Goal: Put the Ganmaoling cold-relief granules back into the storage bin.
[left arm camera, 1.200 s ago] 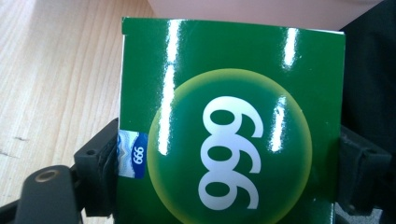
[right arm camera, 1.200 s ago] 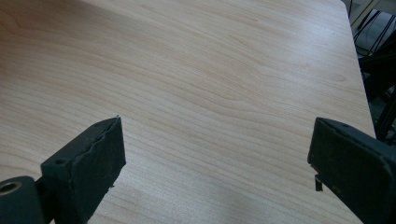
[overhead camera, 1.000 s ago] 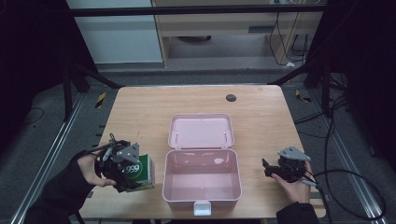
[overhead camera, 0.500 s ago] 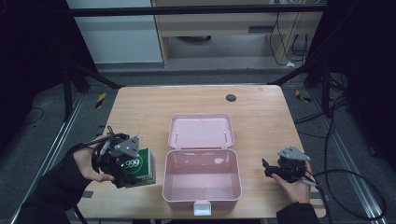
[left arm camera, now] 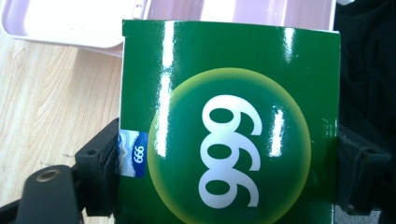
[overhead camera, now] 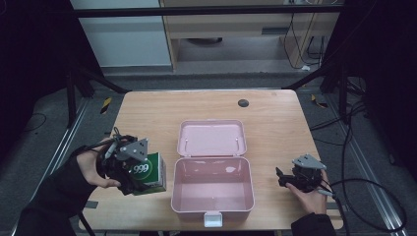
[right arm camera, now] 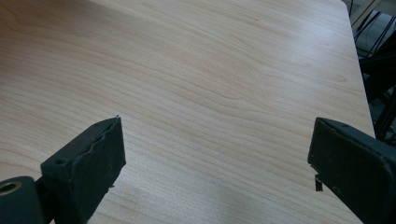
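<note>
left gripper [overhead camera: 129,168]: jaws clamped on the two side faces of the green box [overhead camera: 147,173]; in the left gripper view the black pads press its left and right edges.
green box: held just off the table's [overhead camera: 275,113] left front part, beside the pink case [overhead camera: 212,189] and not touching it; its "999" face [left arm camera: 229,149] is turned up toward the gripper's camera.
box axis: the printed digits run along the gripper's own line, so the long side appears to point away from the hand, toward the case.
direction to target: the open tray of the pink case lies to the box's right in the high view, with the near tray wall between them; the lid [overhead camera: 211,137] lies flat behind the tray.
coming move, as judged: carry the box sideways over that wall, then lower it into the tray.
nearer hand: the left, by far.
right gripper [overhead camera: 281,178]: jaws spread with nothing between them, resting low on the table to the right of the case, well apart from the box.
</note>
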